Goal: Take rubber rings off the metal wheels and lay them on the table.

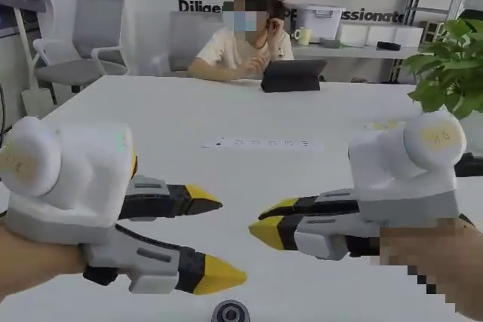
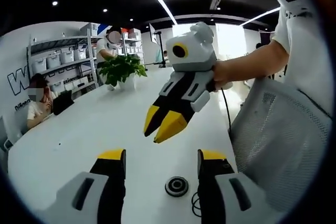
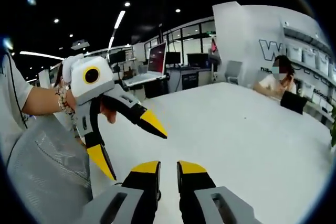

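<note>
Left gripper [image 1: 225,239] spread, right gripper [image 1: 259,222] pinched empty, we risk knocking the wheel [image 1: 230,312] off the table's [image 1: 226,111] near edge.

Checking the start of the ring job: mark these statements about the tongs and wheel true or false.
The left tongs are open. True.
The person across the table stands. False: seated behind a tablet.
The wheel lies on the table by the left tongs. True.
The right tongs grip the wheel. False: shut, they hold nothing.
</note>
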### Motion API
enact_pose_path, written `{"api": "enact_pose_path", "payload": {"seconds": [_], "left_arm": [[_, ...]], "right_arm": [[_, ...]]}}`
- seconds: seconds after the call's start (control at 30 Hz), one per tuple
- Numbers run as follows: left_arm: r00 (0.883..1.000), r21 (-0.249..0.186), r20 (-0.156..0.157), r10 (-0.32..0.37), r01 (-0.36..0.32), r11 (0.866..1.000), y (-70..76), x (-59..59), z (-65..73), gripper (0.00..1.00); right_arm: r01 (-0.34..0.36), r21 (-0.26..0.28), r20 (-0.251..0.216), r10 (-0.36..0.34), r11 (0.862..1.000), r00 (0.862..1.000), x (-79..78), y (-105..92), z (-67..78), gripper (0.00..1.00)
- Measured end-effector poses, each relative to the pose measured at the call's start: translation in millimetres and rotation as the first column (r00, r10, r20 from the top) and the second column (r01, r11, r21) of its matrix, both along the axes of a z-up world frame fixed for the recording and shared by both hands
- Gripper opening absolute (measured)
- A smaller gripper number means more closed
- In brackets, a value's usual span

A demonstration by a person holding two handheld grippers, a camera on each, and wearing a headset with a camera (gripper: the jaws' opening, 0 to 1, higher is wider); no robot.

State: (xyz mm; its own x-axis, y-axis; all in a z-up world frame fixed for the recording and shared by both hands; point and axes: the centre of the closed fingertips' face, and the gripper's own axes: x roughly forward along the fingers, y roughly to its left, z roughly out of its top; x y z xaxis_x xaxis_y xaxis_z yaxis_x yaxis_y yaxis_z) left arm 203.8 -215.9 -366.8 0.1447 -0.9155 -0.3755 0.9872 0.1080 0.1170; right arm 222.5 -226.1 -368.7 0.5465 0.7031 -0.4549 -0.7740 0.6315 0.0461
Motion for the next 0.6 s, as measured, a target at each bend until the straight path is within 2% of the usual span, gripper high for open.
{"api": "enact_pose_path", "payload": {"seconds": [0.13, 0.2, 0.33, 0.43, 0.57, 0.6], "left_arm": [[1.0, -0.007, -0.014, 0.007, -0.007, 1.0, 3.1, -0.2, -11.4, 0.45], [1.0, 0.005, -0.019, 0.016, -0.016, 1.0, 4.9, -0.8, -19.8, 0.41], [0.999, 0.035, -0.014, 0.037, -0.036, 0.999, 8.0, 0.8, -35.2, 0.4], [0.998, 0.038, -0.035, 0.046, -0.044, 0.998, 7.6, 0.3, -43.5, 0.36], [0.998, 0.036, -0.046, 0.042, -0.041, 0.999, 3.2, -3.3, -49.5, 0.32], [0.998, 0.038, -0.047, 0.041, -0.039, 0.999, 2.3, -4.3, -51.2, 0.29]], "right_arm": [[-0.063, -0.02, -0.002, 0.063, 0.998, 0.998, -1.6, 11.7, -4.5, 0.11], [-0.075, -0.02, -0.007, 0.075, 0.997, 0.997, -2.5, 14.4, -9.3, 0.12], [-0.105, 0.014, -0.028, 0.105, 0.994, 0.994, -11.9, 16.5, -20.2, 0.15], [-0.121, 0.015, -0.059, 0.122, 0.992, 0.991, -21.3, 12.6, -39.1, 0.18], [-0.165, -0.053, -0.107, 0.159, 0.985, 0.981, -33.8, 5.3, -65.7, 0.19], [-0.18, -0.059, -0.107, 0.173, 0.982, 0.979, -36.1, 5.5, -68.3, 0.19]]}}
